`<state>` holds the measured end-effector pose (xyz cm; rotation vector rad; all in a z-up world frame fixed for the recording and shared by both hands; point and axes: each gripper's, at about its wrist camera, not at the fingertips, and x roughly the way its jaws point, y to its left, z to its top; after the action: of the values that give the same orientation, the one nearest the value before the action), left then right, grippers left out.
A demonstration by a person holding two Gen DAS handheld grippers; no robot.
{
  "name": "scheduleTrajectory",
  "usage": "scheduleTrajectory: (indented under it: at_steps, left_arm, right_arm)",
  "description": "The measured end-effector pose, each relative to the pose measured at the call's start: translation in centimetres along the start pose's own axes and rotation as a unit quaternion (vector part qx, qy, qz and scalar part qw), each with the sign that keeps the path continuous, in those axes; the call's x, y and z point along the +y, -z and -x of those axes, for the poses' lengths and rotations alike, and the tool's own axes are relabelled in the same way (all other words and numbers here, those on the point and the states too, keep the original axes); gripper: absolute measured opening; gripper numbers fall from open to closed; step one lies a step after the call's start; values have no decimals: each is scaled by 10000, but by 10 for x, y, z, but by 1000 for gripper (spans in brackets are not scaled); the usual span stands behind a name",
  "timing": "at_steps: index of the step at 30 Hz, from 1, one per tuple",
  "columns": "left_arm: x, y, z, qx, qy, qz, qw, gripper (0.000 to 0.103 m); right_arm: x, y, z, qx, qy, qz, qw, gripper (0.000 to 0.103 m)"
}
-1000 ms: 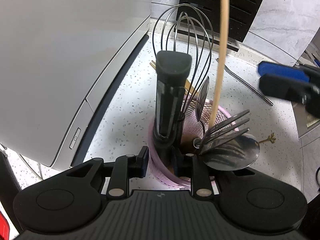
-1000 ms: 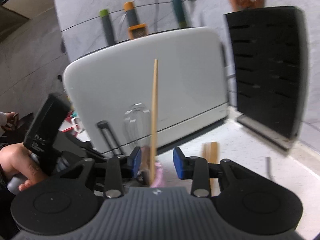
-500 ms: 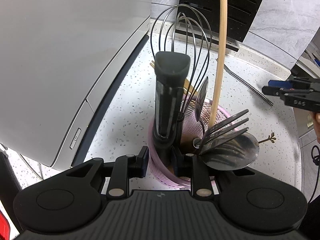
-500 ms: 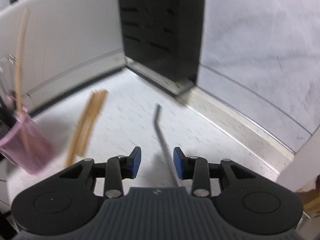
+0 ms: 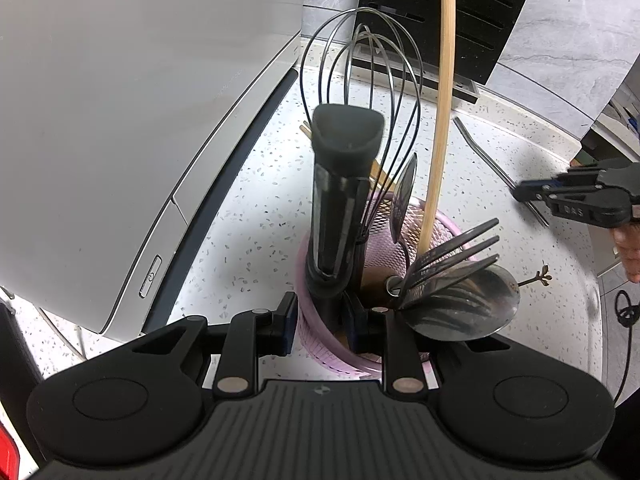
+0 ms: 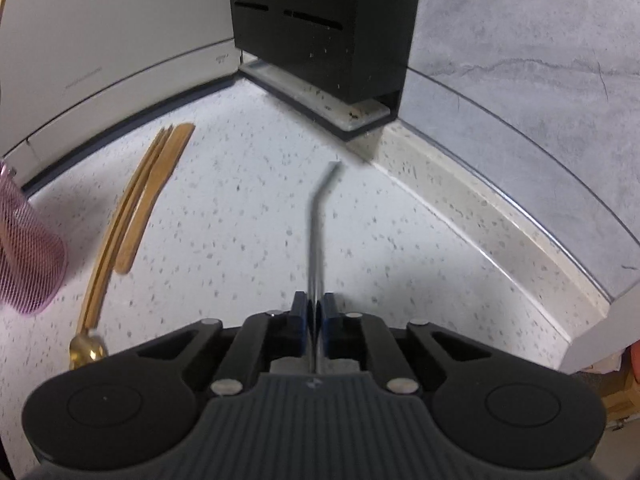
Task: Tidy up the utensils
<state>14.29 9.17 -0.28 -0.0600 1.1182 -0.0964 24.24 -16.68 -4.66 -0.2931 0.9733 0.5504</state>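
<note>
Right gripper (image 6: 315, 312) clamped on thin bent grey metal rod (image 6: 316, 220) over speckled white worktop (image 6: 240, 220); left gripper (image 5: 320, 320) gripped pink mesh cup's rim (image 5: 316, 332).

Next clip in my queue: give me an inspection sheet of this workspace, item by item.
Surface: white speckled counter, no spills seen.
Job's things: pink mesh holder holds whisk, forks, spoon, wooden stick; bent metal straw and wooden utensils lie on the counter.
Clutter: small gold pick beside the holder.
Grippers: left gripper clamps the holder's rim; right gripper shut on the straw.
Cables: black cable at the right edge.
Surroundings: white appliance, black knife block, grey wall.
</note>
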Motion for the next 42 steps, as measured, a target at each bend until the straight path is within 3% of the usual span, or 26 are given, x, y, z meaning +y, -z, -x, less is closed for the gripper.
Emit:
scheduleTrajectory:
  at_steps: [8,17,27,37,42]
  left_arm:
    - [1,0,-1,-5,26,-21,10000,29]
    - [1,-1,-2,10,30,-30,10000,29]
    - [2,-1,-2,24,53,-36,10000,29]
    - [0,-1,-2,22,45,-65,10000,29]
    - [0,-1,-1,28,53,-59,10000,29]
  right_arm:
    - [-12,35,31,453,-53,80,9989,3]
    - [-34,75,61,566,-118,91,9983,3]
    - [-18,83,68,845,-25,424,9955,3]
    - [-26,91,76,875,-19,269,9958,4]
    - [-31,92,77,848,-231,73,9961,17]
